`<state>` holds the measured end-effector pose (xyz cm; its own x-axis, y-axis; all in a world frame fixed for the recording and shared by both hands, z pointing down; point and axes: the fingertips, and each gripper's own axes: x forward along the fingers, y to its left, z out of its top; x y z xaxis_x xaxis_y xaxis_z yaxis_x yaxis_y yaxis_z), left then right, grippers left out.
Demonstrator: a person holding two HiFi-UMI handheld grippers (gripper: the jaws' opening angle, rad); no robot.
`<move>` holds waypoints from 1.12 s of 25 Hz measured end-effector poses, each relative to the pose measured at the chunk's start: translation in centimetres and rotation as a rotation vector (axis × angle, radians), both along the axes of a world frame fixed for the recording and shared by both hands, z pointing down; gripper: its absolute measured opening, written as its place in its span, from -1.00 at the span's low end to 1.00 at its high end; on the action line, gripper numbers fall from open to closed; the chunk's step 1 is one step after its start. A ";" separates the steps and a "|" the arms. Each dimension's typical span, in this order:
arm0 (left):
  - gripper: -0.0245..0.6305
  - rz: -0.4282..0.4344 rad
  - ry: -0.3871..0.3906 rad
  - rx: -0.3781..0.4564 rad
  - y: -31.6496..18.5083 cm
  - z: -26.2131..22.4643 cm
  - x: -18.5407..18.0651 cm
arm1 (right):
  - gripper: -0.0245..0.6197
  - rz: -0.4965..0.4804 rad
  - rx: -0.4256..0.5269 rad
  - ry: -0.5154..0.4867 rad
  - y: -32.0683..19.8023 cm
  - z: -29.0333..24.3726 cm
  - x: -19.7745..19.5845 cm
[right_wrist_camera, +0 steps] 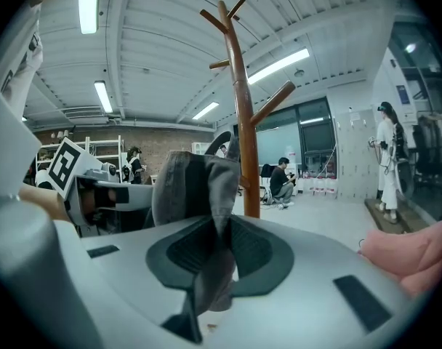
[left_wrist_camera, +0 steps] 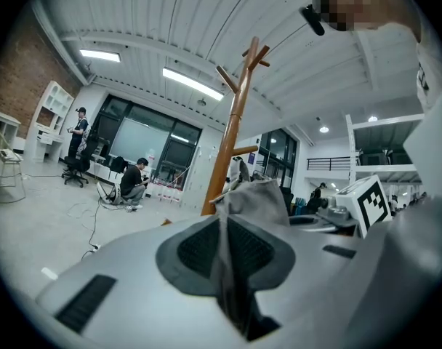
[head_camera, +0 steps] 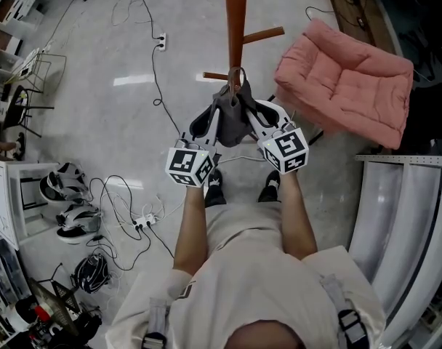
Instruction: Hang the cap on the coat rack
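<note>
We hold the grey cap (head_camera: 232, 116) up between both tools. The left gripper (head_camera: 211, 120) is clamped on a fold of its cloth, and the right gripper (head_camera: 256, 115) is pinched on the opposite edge, so the fabric bunches between them. The cap hangs just in front of the wooden coat rack (head_camera: 236, 20); we cannot tell whether it touches the pole. A long peg (head_camera: 262, 35) juts right above the cap, and a short peg (head_camera: 215, 76) sticks out left beside its top. A pink cushion (head_camera: 348, 86) lies right of the rack. On the floor to our left, cables run to a power strip (head_camera: 145, 221), with helmets (head_camera: 75, 217) beyond.
</note>
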<state>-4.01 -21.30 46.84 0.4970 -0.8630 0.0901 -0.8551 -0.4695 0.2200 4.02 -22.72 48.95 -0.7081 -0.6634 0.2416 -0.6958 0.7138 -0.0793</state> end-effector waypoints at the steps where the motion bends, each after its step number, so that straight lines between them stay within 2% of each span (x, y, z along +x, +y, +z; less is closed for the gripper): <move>1: -0.80 0.000 0.000 -0.002 -0.1 0.2 -0.1 | -0.73 0.000 -0.003 0.000 -0.1 0.2 0.0; 28: -0.80 0.018 0.005 -0.067 -3.2 3.4 0.3 | -0.73 0.006 -0.051 0.050 -2.8 3.3 -0.2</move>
<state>-3.74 -24.48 50.19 0.5129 -0.8461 0.1451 -0.8455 -0.4687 0.2558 3.79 -25.50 52.28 -0.6905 -0.6532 0.3107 -0.7039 0.7057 -0.0806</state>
